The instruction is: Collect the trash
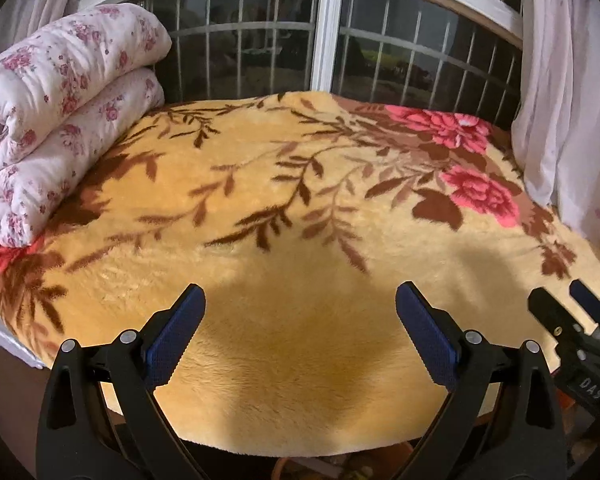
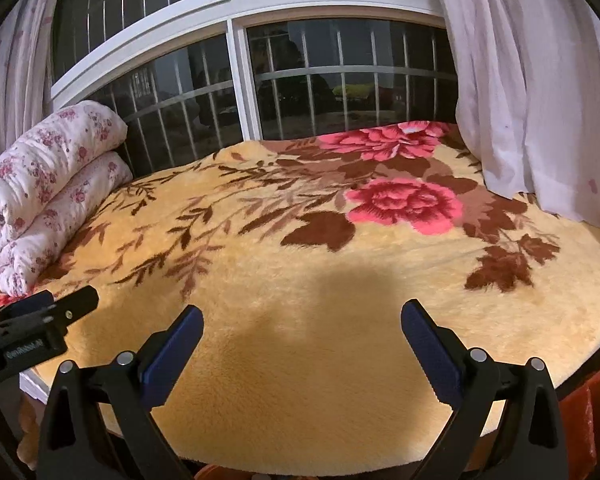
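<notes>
I see no trash on the bed in either view. My left gripper (image 1: 300,300) is open and empty, held above the near edge of a yellow floral blanket (image 1: 284,208). My right gripper (image 2: 302,316) is open and empty too, above the same blanket (image 2: 320,272). The right gripper shows at the right edge of the left wrist view (image 1: 568,300). The left gripper shows at the left edge of the right wrist view (image 2: 60,304). Both cast shadows on the blanket just ahead of the fingers.
A rolled white quilt with pink flowers (image 1: 60,112) lies at the bed's far left (image 2: 48,192). A barred window (image 1: 328,40) runs behind the bed. White curtains (image 2: 540,100) hang at the right, touching the blanket. Something red (image 2: 588,408) sits below the bed's right edge.
</notes>
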Motion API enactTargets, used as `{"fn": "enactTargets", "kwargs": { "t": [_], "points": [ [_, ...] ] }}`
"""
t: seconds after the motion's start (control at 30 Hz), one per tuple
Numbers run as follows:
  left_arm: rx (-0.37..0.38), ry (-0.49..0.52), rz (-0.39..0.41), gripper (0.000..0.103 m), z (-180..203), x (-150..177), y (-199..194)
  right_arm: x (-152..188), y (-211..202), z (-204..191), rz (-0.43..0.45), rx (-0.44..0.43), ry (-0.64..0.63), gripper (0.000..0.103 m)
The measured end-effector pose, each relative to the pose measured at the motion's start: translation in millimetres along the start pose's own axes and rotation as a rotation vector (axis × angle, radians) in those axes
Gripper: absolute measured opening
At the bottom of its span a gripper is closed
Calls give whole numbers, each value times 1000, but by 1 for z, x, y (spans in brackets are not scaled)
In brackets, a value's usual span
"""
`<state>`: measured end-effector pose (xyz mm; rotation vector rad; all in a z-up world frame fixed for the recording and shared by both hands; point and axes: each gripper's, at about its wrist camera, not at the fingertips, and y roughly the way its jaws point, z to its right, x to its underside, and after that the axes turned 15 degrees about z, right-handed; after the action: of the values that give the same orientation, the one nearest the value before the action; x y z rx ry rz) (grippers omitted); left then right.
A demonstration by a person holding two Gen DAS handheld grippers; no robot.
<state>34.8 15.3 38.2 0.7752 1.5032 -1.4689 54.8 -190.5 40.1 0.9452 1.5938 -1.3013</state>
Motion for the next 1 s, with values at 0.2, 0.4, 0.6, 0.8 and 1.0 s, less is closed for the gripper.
{"fn": "enactTargets", "kwargs": {
  "t": [0.2,0.4,0.6,0.8,1.0],
  "points": [
    [-4,15,-19,94,-1,9,6,6,6,0,-19,4,-3,97],
    [8,9,-30,94,-3,10,8,8,6,-1,-22,3,-4,97],
    [22,22,-32,93,0,11,8,9,6,-1,-22,-1,-2,97],
    [27,24,-30,93,3,12,8,9,6,-2,-23,0,-5,97],
    [11,35,-6,94,7,11,2,10,5,1,-24,3,-1,97]
  ]
}}
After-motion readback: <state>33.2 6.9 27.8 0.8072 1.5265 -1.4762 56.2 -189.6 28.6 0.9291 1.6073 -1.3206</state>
